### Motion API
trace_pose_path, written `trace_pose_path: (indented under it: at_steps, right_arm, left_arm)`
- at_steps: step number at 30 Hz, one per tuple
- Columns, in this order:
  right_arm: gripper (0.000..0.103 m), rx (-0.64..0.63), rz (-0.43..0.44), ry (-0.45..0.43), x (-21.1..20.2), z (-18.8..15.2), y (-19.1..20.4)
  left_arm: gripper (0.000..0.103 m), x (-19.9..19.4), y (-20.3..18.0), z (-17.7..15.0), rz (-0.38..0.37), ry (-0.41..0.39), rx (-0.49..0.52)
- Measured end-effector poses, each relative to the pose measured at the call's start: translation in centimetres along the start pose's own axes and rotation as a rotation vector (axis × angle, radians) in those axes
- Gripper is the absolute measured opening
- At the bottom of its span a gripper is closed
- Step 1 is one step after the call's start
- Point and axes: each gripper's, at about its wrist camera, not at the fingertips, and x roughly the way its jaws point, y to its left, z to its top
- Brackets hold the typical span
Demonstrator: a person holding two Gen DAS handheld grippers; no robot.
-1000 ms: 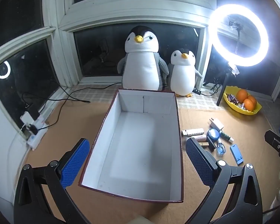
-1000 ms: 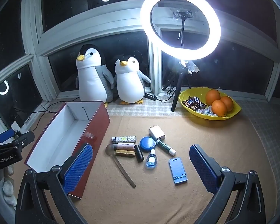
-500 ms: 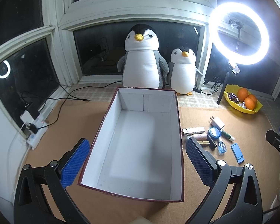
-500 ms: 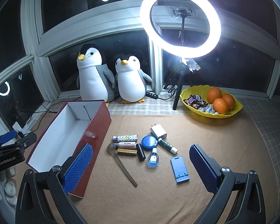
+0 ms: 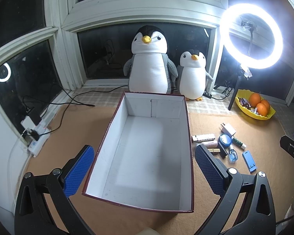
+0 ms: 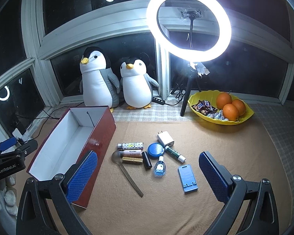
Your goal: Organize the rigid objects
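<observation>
An open dark-red box with a bare white inside (image 5: pixel 143 152) lies on the tan mat; it also shows at the left of the right wrist view (image 6: pixel 72 141). Right of it lies a cluster of small items: a white charger (image 6: pixel 165 138), a round blue tin (image 6: pixel 155 150), a patterned tube (image 6: pixel 130 146), a gold lipstick (image 6: pixel 132 159), a small blue bottle (image 6: pixel 159 168), a blue phone stand (image 6: pixel 187 178) and a metal spoon (image 6: pixel 125 173). My left gripper (image 5: pixel 143 171) is open above the box's near end. My right gripper (image 6: pixel 147 178) is open above the items.
Two plush penguins (image 5: pixel 149 62) (image 6: pixel 136 85) stand at the window. A lit ring light on a tripod (image 6: pixel 189 23) stands at the back right, next to a yellow bowl of oranges and sweets (image 6: pixel 220 107). A power strip and cables (image 5: pixel 37 135) lie at the left.
Both views have shifted only slightly; the right gripper has drifted a little nearer the items. Both grippers stay open and nothing has been picked up.
</observation>
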Motion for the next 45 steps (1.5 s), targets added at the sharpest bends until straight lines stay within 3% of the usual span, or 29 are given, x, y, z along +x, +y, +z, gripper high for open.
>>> trace_pose_path:
  at_steps: [45]
  right_arm:
    - [0.102,-0.017,0.002,0.034,1.5,-0.4,0.5]
  left_arm:
    - [0.100,1.4,0.6,-0.7,0.006,0.029,-0.011]
